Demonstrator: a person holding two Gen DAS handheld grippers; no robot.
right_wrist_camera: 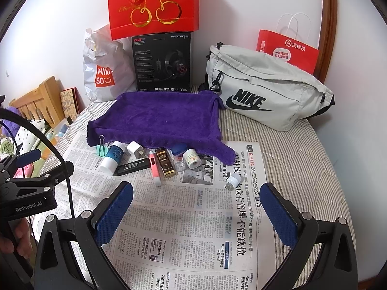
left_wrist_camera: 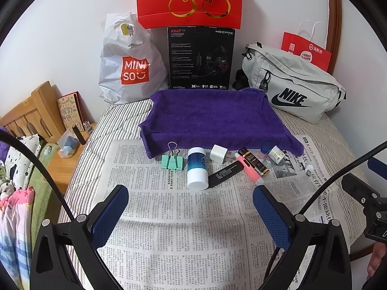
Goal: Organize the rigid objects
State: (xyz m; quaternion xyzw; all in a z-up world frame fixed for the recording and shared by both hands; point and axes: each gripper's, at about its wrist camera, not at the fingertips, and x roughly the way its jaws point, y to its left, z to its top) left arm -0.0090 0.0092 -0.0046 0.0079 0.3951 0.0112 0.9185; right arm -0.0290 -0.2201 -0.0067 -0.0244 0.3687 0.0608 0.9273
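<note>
A row of small items lies on the newspaper point(left_wrist_camera: 174, 217) in front of a purple towel point(left_wrist_camera: 212, 118): a green binder clip point(left_wrist_camera: 172, 161), a blue-and-white bottle point(left_wrist_camera: 197, 169), a white charger cube point(left_wrist_camera: 218, 154), a black stick point(left_wrist_camera: 226, 173), a pink pen point(left_wrist_camera: 249, 169), a black-gold box point(left_wrist_camera: 255, 161). Right wrist view adds a white jar point(right_wrist_camera: 192, 159) and a small white USB light point(right_wrist_camera: 234, 179). My left gripper point(left_wrist_camera: 191, 205) is open, short of the bottle. My right gripper point(right_wrist_camera: 197, 201) is open over bare newspaper point(right_wrist_camera: 193, 229), nothing between its fingers.
Behind the towel stand a white Miniso bag point(left_wrist_camera: 128, 70), a black headset box point(left_wrist_camera: 200, 58), a red cherry bag point(left_wrist_camera: 189, 0), a grey Nike pouch point(left_wrist_camera: 292, 84) and a red paper bag point(left_wrist_camera: 307, 50). A wooden nightstand point(left_wrist_camera: 65, 159) sits left of the striped bed point(right_wrist_camera: 302, 159).
</note>
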